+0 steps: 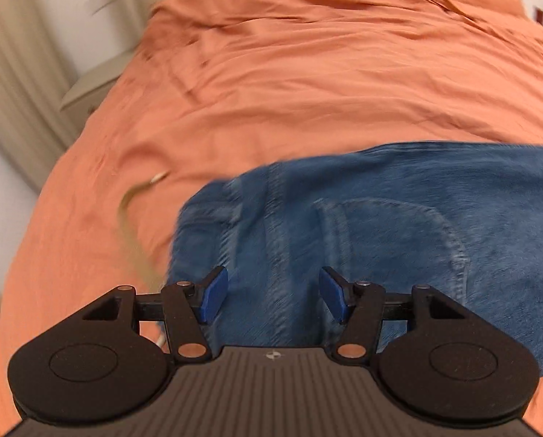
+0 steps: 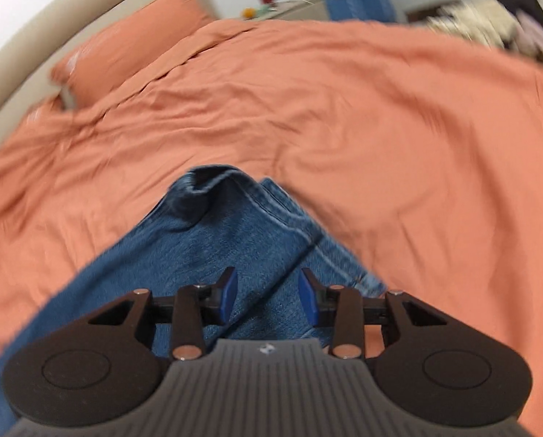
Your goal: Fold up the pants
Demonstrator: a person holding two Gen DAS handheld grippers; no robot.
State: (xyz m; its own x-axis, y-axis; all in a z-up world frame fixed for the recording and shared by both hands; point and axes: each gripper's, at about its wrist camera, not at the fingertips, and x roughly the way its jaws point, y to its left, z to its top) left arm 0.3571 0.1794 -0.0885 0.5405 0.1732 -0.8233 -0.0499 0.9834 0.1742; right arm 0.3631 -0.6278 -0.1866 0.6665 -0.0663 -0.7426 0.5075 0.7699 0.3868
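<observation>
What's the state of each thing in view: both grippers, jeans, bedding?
left gripper: open, blue fingers spread above the jeans, holding nothing.
right gripper: open, holding nothing, over the leg end of the jeans.
jeans: lying on the bed, back pocket up; leg hems rumpled.
duvet: orange, wrinkled, spread over the bed.
pillow: orange, at the headboard.

Home bedroom: bed with orange duvet (image 2: 308, 109), matching pillow (image 2: 133, 36), beige headboard (image 2: 35, 32).

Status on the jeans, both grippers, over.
Left gripper open over jeans, back pocket up. Right gripper open over leg end. Tan strap lies beside jeans on orange duvet.
</observation>
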